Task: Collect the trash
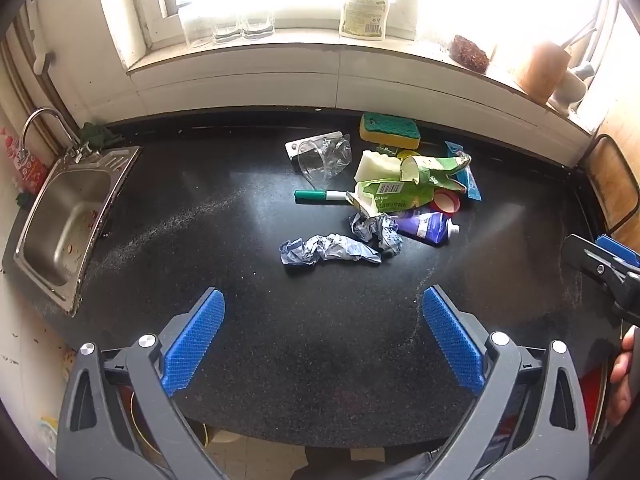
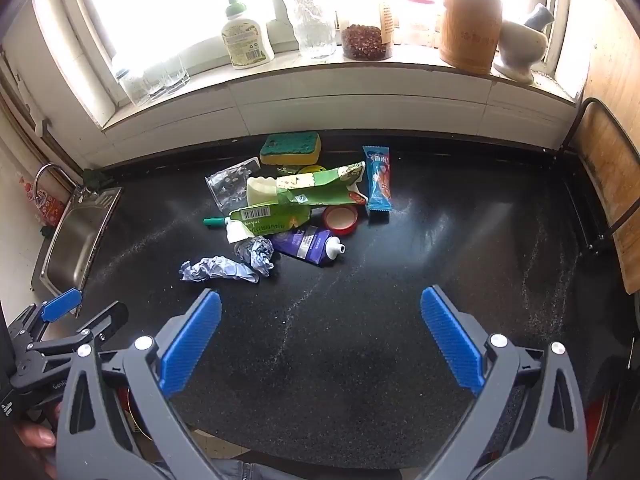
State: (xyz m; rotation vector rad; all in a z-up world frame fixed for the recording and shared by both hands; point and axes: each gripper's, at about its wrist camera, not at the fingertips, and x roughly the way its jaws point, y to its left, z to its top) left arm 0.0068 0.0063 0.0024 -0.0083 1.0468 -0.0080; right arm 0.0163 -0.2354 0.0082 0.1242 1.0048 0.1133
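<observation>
A heap of trash lies on the black counter [image 1: 200,208]: crumpled grey paper [image 1: 328,249] [image 2: 218,269], a second paper wad [image 1: 377,229] [image 2: 256,254], a torn green carton [image 1: 394,196] [image 2: 280,212], a purple tube [image 1: 426,226] [image 2: 308,245], a red lid [image 2: 340,218], a blue wrapper [image 2: 378,178], a green marker [image 1: 316,196] and clear plastic [image 1: 324,156]. My left gripper [image 1: 323,308] is open above the bare counter, short of the paper. My right gripper [image 2: 320,304] is open too, nothing between its fingers.
A steel sink [image 1: 66,216] sits at the left. A yellow-green sponge [image 1: 390,130] [image 2: 290,147] lies at the back wall. The windowsill holds glasses [image 2: 160,76], a bottle [image 2: 244,36], jars and a wooden holder [image 2: 470,32]. A board [image 2: 612,184] leans at the right.
</observation>
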